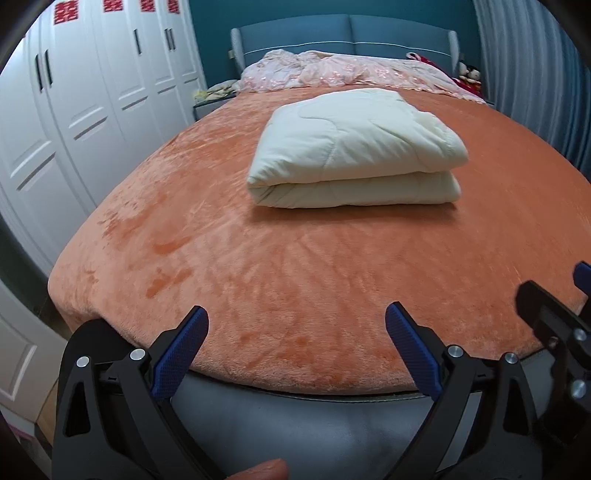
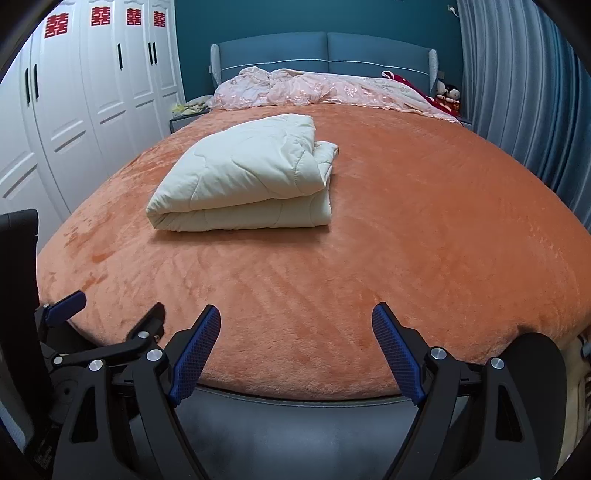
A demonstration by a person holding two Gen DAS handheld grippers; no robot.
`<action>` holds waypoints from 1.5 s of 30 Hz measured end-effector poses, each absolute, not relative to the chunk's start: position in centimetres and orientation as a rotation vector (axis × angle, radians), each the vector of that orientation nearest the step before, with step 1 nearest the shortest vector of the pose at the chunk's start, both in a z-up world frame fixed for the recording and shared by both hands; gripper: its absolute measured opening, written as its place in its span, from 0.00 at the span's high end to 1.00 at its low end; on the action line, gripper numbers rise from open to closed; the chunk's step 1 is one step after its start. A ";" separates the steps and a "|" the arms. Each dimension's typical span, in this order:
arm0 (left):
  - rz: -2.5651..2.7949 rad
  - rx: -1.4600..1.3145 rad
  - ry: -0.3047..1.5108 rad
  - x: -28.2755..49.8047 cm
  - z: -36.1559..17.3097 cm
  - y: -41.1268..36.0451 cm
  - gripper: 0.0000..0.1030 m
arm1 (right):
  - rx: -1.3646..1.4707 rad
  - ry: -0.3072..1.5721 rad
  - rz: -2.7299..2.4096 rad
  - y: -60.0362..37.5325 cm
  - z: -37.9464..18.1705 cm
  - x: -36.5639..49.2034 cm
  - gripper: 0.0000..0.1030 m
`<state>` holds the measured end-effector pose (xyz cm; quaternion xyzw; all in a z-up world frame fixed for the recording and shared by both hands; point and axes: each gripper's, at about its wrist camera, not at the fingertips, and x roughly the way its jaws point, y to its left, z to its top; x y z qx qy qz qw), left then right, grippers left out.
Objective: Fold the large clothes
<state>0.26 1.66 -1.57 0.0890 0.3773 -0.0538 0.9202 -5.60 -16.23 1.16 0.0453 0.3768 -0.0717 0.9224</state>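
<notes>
Your left gripper and right gripper gape empty; folded quilt mid-frame; red 囍 stickers upper left.

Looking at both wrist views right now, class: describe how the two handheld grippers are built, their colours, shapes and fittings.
Both look alike. The left gripper and the right gripper have matte black, angular frames with triangular cut-outs and round silver bolts at the pivots. The jaws end in tapered blue pads with a fine dotted grip texture. No cables or markings show; a bare fingertip peeks in below.
</notes>
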 end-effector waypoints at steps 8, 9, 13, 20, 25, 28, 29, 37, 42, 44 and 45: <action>-0.121 0.234 0.791 0.4 -1.9 0.6 0.08 | 0.078 0.722 -0.152 -15.9 2.1 -6.1 0.20; -0.111 0.206 0.809 0.8 -2.0 1.2 0.08 | 0.091 0.712 -0.167 -16.3 2.2 -6.2 0.20; -0.076 0.106 0.850 1.6 -2.2 3.3 0.08 | 0.119 0.755 -0.188 -17.2 1.5 -5.8 0.19; -0.090 0.116 0.831 1.1 -2.1 3.0 0.09 | 0.076 0.789 -0.150 -16.1 1.0 -5.5 0.19; -0.093 0.100 0.822 1.1 -1.8 3.2 0.08 | 0.078 0.790 -0.145 -16.0 0.9 -5.5 0.19; -0.098 0.100 0.815 1.0 -1.7 3.2 0.08 | 0.084 0.788 -0.146 -16.2 0.9 -5.6 0.19; -0.099 0.099 0.813 1.0 -1.7 3.2 0.08 | 0.085 0.788 -0.146 -16.2 0.9 -5.6 0.19; -0.100 0.090 0.806 0.8 -1.5 3.3 0.09 | 0.086 0.790 -0.142 -16.3 0.9 -5.6 0.19; -0.100 0.087 0.800 0.8 -1.4 3.2 0.12 | 0.083 0.792 -0.142 -16.3 0.9 -5.6 0.19; -0.098 0.088 0.798 0.7 -1.4 3.2 0.12 | 0.082 0.792 -0.141 -16.3 0.8 -5.7 0.19; -0.099 0.085 0.797 0.7 -1.4 3.2 0.13 | 0.081 0.792 -0.139 -16.3 0.8 -5.7 0.19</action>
